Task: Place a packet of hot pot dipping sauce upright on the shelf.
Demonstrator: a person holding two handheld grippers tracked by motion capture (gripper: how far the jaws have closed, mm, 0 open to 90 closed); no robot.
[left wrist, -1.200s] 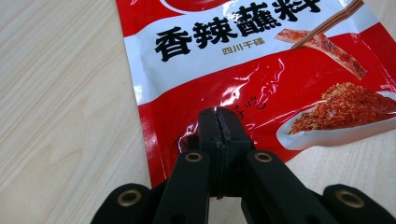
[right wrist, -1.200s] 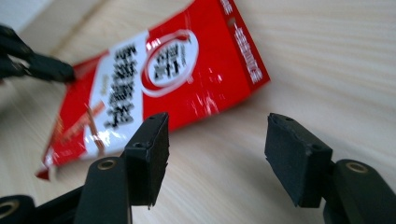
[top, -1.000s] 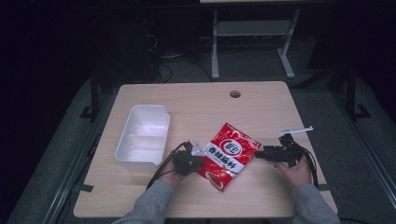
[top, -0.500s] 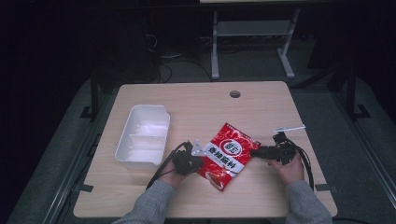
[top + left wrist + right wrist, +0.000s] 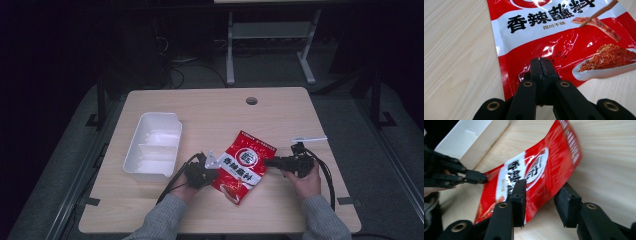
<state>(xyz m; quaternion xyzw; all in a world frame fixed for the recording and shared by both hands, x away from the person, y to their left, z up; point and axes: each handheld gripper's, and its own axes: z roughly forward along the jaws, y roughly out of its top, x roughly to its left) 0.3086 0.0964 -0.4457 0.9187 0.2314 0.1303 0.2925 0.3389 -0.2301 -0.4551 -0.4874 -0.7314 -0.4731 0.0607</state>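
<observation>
Item: red seasoning packet [image 5: 246, 166], sealed, lying lower centre of the worktop [image 5: 210, 107].
Left gripper [image 5: 206, 169]: fingers [image 5: 541, 72] clamped tight on the packet's lower-left edge.
Right gripper [image 5: 269, 162]: fingers have just been closing, straddling the right edge, not yet pressing.
White two-compartment tray [image 5: 154, 146], left: unfilled.
Opening and emptying remain, by my judgement.

Person wearing grey knit sleeves w/ ribbed cuffs, each hand carrying a matte-black two-jaw gripper: left gripper [image 5: 541, 72] showing brass-coloured pivot rivets on angular linkage arms & a black cable trailing back, right gripper [image 5: 541, 197] showing blocky ribbed pads, same rivets, looping black cable.
</observation>
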